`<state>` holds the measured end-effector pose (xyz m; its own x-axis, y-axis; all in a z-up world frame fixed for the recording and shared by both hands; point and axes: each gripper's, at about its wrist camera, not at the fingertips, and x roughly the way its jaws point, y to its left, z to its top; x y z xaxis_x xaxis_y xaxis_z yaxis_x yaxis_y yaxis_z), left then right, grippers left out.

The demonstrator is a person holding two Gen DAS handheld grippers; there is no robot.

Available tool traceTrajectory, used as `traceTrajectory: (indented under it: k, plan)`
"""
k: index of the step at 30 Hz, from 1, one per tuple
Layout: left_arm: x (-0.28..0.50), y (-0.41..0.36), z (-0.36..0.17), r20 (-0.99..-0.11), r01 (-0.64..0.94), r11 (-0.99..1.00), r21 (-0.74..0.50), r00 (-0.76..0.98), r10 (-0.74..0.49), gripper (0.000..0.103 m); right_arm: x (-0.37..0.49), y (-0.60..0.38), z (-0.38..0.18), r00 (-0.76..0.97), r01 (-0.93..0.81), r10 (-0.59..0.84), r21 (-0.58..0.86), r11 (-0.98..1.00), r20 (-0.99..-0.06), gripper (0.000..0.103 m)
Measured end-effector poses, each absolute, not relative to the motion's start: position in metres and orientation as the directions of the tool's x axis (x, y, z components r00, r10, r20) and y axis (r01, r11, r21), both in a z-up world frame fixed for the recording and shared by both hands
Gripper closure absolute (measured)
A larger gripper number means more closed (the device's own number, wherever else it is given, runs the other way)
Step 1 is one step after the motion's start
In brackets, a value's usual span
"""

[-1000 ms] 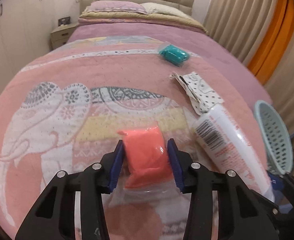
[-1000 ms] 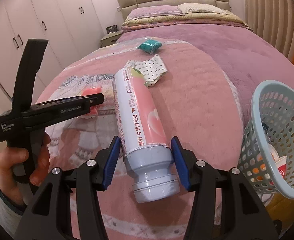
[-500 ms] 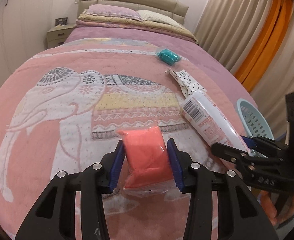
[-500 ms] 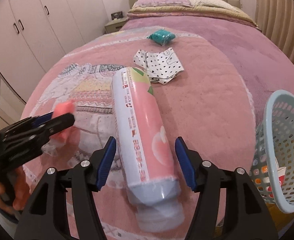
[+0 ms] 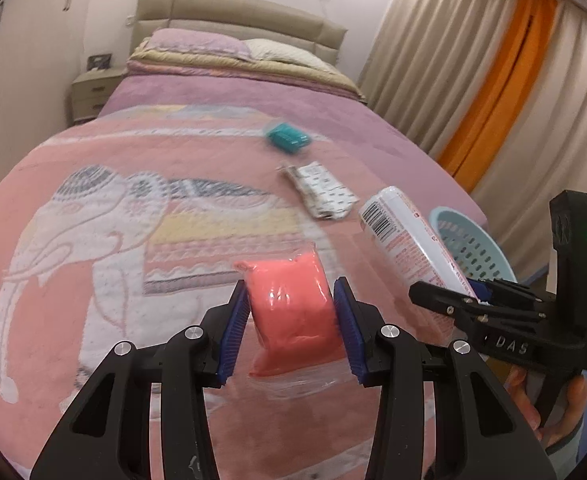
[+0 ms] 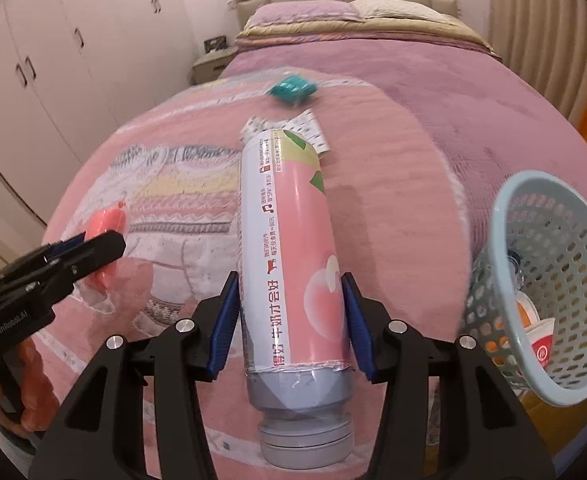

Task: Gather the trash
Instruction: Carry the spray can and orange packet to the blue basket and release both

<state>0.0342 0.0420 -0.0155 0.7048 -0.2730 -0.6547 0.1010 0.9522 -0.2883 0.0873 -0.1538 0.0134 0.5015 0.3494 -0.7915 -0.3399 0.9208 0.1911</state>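
Left gripper [image 5: 291,330] squeezing a soft pink bag [image 5: 293,312] between its fingers [image 5: 235,332], up off the bed [image 5: 221,148]. Right gripper [image 6: 291,322] just closing in, fingers [image 6: 223,326] hugging a tall pink bottle [image 6: 289,264]. Blue basket [image 6: 505,240] just right of those fingers. Teal packet [image 6: 291,88] and spotted wrapper [image 6: 313,132] lying far ahead of them.

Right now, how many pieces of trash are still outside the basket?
4: pink packet in the left gripper, bottle in the right gripper, and teal packet and dotted wrapper lying on the bed.
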Motion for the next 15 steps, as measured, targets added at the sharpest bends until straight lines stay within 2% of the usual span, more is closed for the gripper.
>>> traceTrajectory:
  k: [7, 15]
  plan:
    - [0.049, -0.003, 0.000, -0.633, 0.208, 0.939, -0.273, 0.696, -0.339, 0.062, 0.086, -0.211, 0.033, 0.581, -0.245, 0.326, 0.222, 0.944, -0.746, 0.057]
    - [0.083, -0.078, 0.006, -0.617, 0.380, 0.879, -0.288, 0.629, -0.473, 0.062, 0.098, -0.306, 0.035, 0.637, -0.035, 0.231, 0.272, 0.962, -0.736, 0.057]
